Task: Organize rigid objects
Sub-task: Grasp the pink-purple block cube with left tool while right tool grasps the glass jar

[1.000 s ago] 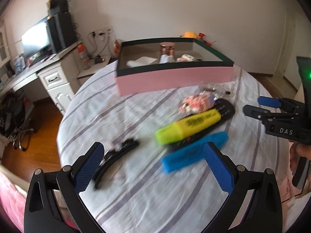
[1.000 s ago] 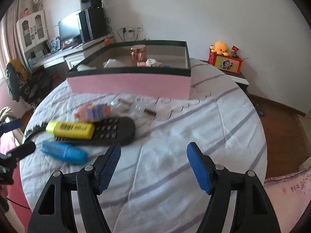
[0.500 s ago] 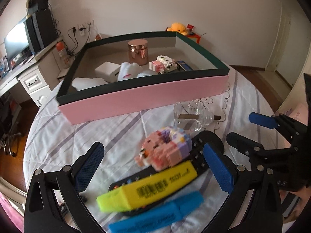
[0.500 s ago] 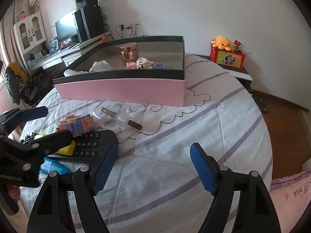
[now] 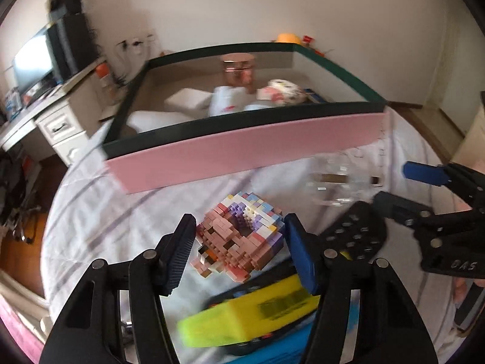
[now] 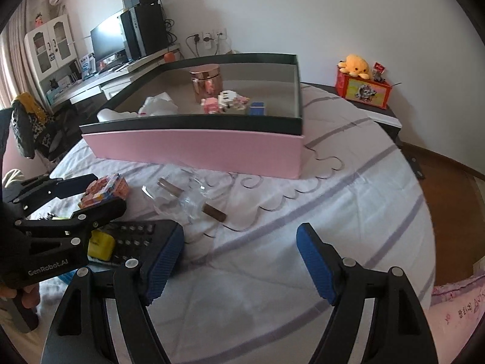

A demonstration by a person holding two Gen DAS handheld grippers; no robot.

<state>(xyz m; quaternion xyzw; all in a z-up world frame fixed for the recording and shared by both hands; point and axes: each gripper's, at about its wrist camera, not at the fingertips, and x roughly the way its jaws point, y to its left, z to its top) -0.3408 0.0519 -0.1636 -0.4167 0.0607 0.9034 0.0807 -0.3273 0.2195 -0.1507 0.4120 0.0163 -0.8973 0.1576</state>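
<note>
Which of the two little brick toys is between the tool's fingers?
The pink and purple brick toy on the striped bedspread sits between the closing left tool. The other pink and white brick toy lies inside the pink box.

At the lower left of the right wrist view, "GenRobot.AI" stands in pale letters on the left hand-held gripper [image 6: 100, 194] body. No other text is legible.

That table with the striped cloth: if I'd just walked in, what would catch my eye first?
Probably the big pink box with a dark green rim at the back of the table, a copper-coloured jar standing inside it. In front, the left gripper is closing around a pastel toy built of tiny bricks, beside a yellow highlighter lying on a black remote control. The right gripper hangs open over bare cloth.
</note>
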